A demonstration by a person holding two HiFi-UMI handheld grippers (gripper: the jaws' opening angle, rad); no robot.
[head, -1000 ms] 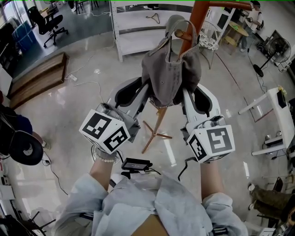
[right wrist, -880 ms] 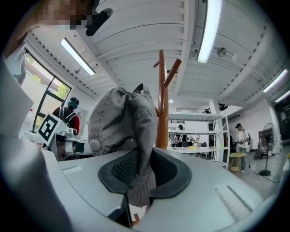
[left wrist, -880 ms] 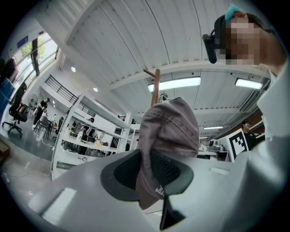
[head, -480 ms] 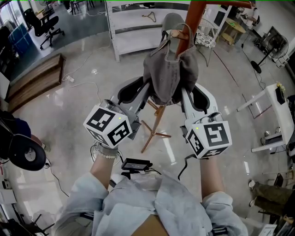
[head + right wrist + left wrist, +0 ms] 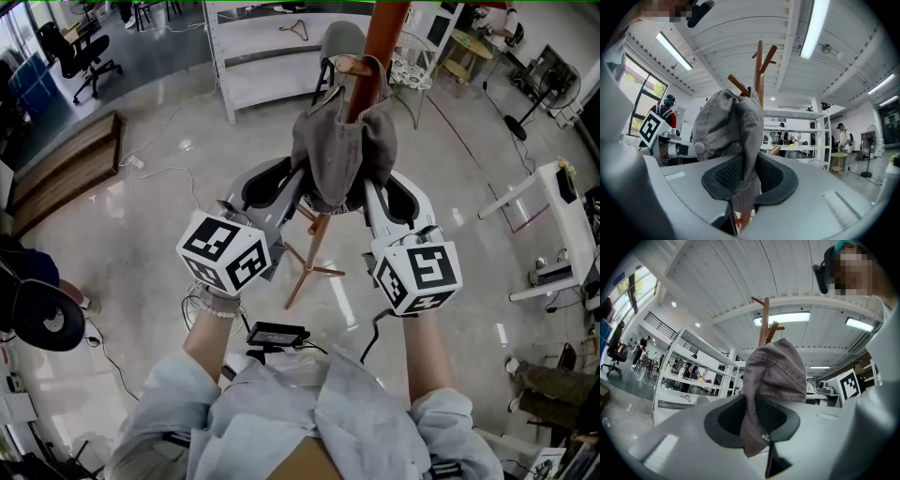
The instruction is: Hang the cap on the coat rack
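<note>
While both my grippers hold level at the coat rack (image 5: 382,33), the grey cap (image 5: 339,150) hangs between them, right against the brown pole. My left gripper (image 5: 302,187) has its fingers clamped on one side of the cap; the left gripper view shows the fabric (image 5: 773,376) pinched between the black ribbed pads (image 5: 774,416) and trailing below them. My right gripper (image 5: 369,187) is closed the same way on the opposite side; in the right gripper view a fold of the cap (image 5: 729,126) is nipped between its pads (image 5: 724,176), with the crown button just above the left pad. The cap's upper edge sits at a wooden peg (image 5: 349,66), and a loop of it arches over that peg; whether it bears on the peg I cannot tell. Regarding markings: small white print (image 5: 765,436) sits on the cap fabric just at the left gripper's pads, but it is partly hidden and I cannot read it. Each gripper carries a cube with black-and-white square markers, one on the left (image 5: 225,255) and one on the right (image 5: 417,277); these are patterns, not letters. Behind the coat rack stands a white shelf unit (image 5: 253,66) with a clothes hanger (image 5: 298,28) lying on it. The rack's three-legged foot (image 5: 314,267) rests on the glossy grey floor (image 5: 141,206) below my grippers.
</note>
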